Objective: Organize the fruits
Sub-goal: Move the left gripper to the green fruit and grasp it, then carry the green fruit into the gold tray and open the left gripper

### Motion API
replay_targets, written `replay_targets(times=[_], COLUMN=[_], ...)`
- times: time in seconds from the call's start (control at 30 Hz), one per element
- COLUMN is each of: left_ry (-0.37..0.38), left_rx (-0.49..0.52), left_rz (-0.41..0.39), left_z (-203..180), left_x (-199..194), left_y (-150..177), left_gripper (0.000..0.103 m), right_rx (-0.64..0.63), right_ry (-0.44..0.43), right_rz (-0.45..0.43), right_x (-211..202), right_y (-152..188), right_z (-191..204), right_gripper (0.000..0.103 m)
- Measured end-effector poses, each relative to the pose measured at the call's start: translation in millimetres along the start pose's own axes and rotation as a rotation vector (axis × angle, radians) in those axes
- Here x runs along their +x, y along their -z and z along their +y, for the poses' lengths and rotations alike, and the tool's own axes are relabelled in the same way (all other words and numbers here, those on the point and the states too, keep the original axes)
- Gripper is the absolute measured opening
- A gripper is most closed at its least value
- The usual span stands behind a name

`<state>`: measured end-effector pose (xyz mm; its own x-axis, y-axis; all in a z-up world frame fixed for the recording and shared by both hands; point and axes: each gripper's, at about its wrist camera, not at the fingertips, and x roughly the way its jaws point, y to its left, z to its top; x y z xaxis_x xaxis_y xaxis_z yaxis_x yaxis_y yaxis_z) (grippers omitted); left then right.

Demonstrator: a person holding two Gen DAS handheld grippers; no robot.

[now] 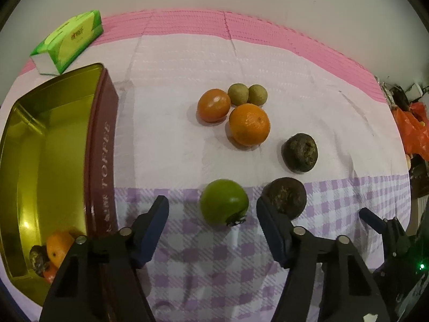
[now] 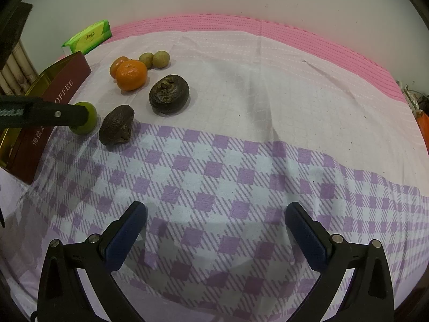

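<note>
My left gripper [image 1: 213,209] is open, its fingers on either side of a green fruit [image 1: 224,201] that lies on the cloth; they do not touch it. A dark wrinkled fruit [image 1: 284,197] sits just right of it, another [image 1: 299,152] farther back. An orange [image 1: 249,124], a red-orange fruit [image 1: 213,105] and two small brown-green fruits [image 1: 247,94] cluster beyond. A gold tin [image 1: 48,161] at the left holds an orange [image 1: 57,248] and a dark fruit. My right gripper [image 2: 215,225] is open and empty over the checked cloth, far from the fruits [image 2: 131,75].
A green tissue pack [image 1: 71,39] lies behind the tin, near the wall. The left gripper [image 2: 53,114] reaches in from the left in the right wrist view, partly hiding the green fruit [image 2: 89,119]. Orange bags [image 1: 413,128] sit off the right edge.
</note>
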<state>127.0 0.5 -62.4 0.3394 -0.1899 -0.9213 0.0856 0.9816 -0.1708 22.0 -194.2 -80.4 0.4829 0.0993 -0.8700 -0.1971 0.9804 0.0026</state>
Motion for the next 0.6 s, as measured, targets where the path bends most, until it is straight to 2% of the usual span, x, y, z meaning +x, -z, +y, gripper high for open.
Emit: replay_targets(times=[0.13, 0.2, 0.33, 0.6], left_ry=[0.004, 0.015, 0.015, 0.012], left_rx=[0.011, 0.012, 0.012, 0.034], left_rz=[0.011, 0.021, 0.02, 0.008], left_z=[-4, -4, -4, -9], left_x=[6, 10, 12, 11], left_y=[0, -1, 0, 1], left_gripper=[0.053, 0.043, 0.034, 0.034], right_rx=[0.001, 0.002, 0.003, 0.004], right_ry=[0.001, 0.002, 0.004, 0.006], right_rz=[0.0, 0.0, 0.001, 0.001], right_x=[0, 0, 0, 1], right_y=[0, 0, 0, -1], right_z=[0, 0, 0, 0], right_gripper=[0.103, 0.103, 0.103, 0.103])
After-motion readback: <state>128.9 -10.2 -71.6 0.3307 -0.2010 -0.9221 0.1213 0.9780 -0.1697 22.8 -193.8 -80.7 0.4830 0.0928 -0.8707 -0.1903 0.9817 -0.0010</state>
